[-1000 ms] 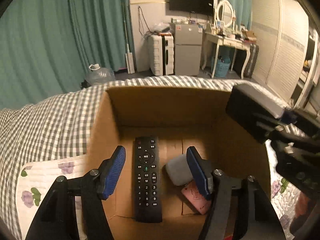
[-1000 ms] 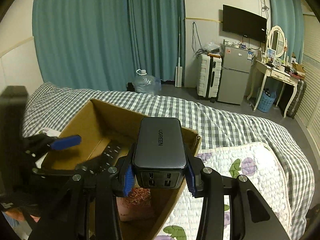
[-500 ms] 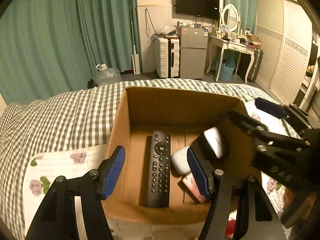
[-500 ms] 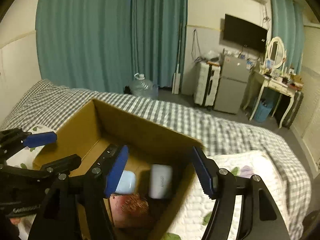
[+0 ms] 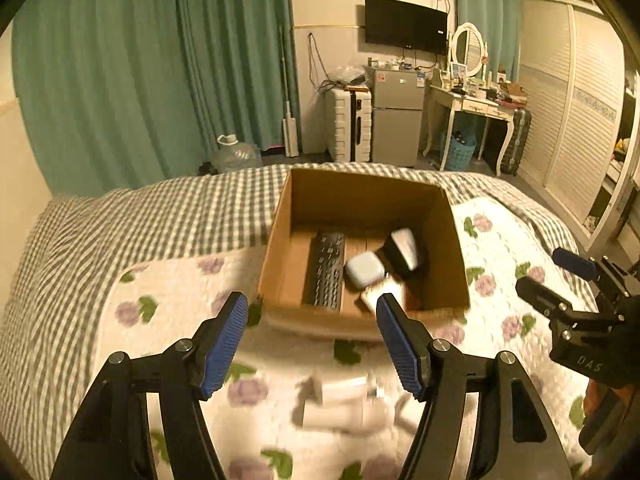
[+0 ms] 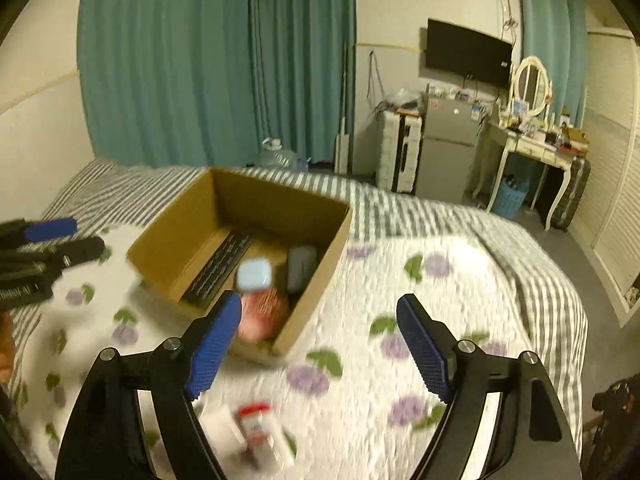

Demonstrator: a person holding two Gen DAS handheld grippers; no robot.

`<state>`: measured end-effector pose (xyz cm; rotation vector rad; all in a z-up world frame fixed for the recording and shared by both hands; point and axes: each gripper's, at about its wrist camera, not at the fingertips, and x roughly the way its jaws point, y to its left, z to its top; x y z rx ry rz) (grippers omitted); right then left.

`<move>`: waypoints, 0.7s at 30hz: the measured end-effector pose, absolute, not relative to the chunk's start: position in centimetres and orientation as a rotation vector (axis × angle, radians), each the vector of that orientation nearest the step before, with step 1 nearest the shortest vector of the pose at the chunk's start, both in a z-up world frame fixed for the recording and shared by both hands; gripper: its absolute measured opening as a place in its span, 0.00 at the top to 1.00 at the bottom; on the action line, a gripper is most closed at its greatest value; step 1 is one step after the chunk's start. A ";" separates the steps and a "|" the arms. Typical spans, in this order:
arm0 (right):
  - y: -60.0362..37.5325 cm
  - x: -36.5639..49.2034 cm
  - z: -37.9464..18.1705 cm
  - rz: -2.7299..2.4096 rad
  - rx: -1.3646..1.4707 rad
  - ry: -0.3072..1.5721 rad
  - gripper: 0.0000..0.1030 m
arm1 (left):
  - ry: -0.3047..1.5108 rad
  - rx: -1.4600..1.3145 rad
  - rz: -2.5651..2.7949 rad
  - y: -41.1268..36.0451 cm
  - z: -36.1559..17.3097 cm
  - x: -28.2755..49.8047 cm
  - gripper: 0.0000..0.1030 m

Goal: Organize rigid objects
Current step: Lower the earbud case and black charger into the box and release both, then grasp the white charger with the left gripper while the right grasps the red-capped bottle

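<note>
A brown box (image 5: pixel 362 312) sits on the flowery quilt (image 5: pixel 168 300) on the bed. Inside it lies a black remote (image 5: pixel 326 276) on the left side. Next to the remote is a small pale blue case (image 5: pixel 364 270). A dark charger (image 5: pixel 404 250) leans at the right, close to the case. A pink thing (image 6: pixel 262 316) lies at the near end of the box, partly under the case.

The left gripper (image 5: pixel 312 336) is spread wide with nothing in it. It hangs above the quilt, on the near side of the box. The box and its things are past the blue fingers (image 5: pixel 224 338), not between them.

The right gripper (image 6: pixel 320 344) is also spread wide and holds nothing. The box is ahead and to the left of it. Its left finger (image 6: pixel 214 344) covers a bit of the box's near corner in the right view.

On the quilt near the camera lie some white things (image 5: pixel 344 400). One may be a little bottle with a red cap (image 6: pixel 260 428), but it is too blurry to be sure.
</note>
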<state>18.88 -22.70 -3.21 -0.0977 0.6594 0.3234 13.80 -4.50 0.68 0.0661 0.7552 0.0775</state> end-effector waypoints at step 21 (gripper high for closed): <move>-19.5 15.7 -16.8 0.447 -0.217 0.985 0.44 | 0.993 -0.054 0.223 -3.5 -13.0 7.6 0.32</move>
